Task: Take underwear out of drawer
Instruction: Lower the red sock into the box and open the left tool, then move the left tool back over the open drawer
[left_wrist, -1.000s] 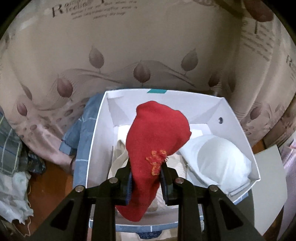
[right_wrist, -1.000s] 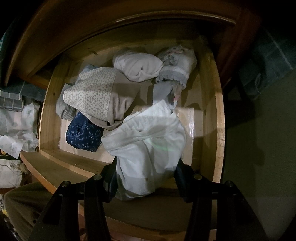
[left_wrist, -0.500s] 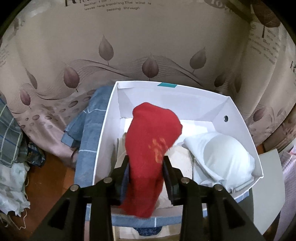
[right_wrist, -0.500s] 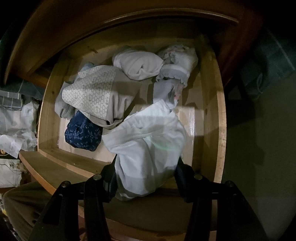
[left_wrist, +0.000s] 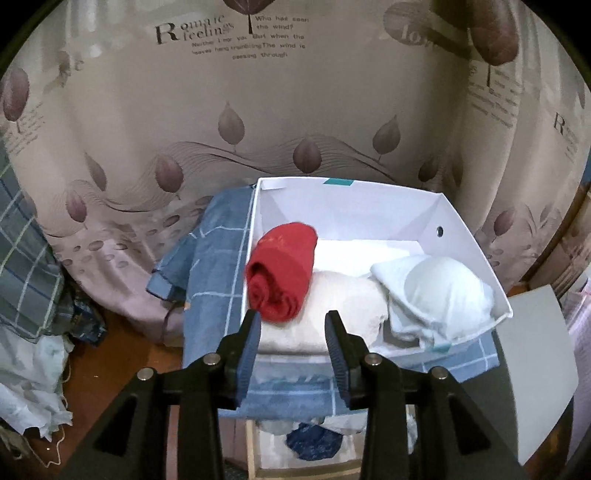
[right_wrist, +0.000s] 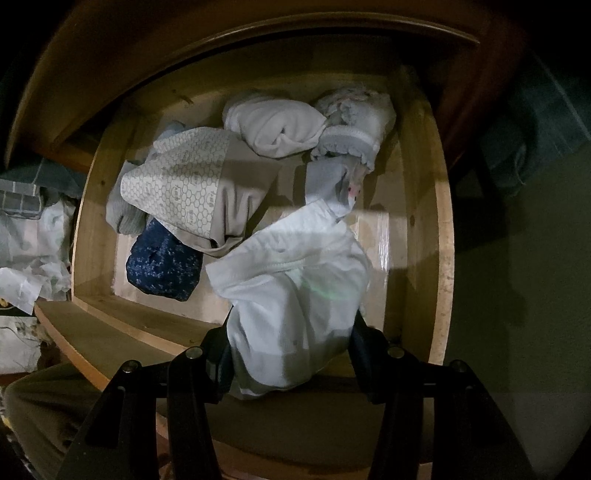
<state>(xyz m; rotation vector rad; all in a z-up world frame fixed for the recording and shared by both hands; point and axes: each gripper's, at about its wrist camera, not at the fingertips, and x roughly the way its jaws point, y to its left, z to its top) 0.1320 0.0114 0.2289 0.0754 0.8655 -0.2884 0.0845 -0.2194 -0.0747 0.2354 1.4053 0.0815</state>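
Nearest the left camera, the left gripper (left_wrist: 291, 334) has just been opening; its fingers (left_wrist: 248, 341) stand apart with nothing between them, drawn back from the white box (left_wrist: 461, 236). Just beyond the tips the red garment (left_wrist: 282, 275) lies rolled against the box's left wall, on top of a cream bundle (left_wrist: 343, 306) — dropped there, it seems, as the place for sorted pieces. A white bra (left_wrist: 439, 291) fills the right corner, and a leaf-print curtain (left_wrist: 258, 147) hangs behind.

The right gripper (right_wrist: 291, 356) is clamped on white underwear (right_wrist: 295, 295), holding it above the front edge of the wooden drawer (right_wrist: 443, 258) — probably waiting its turn. Deeper in the drawer lie a navy bundle (right_wrist: 162, 269), a beige patterned piece (right_wrist: 184, 184) and pale rolled ones.
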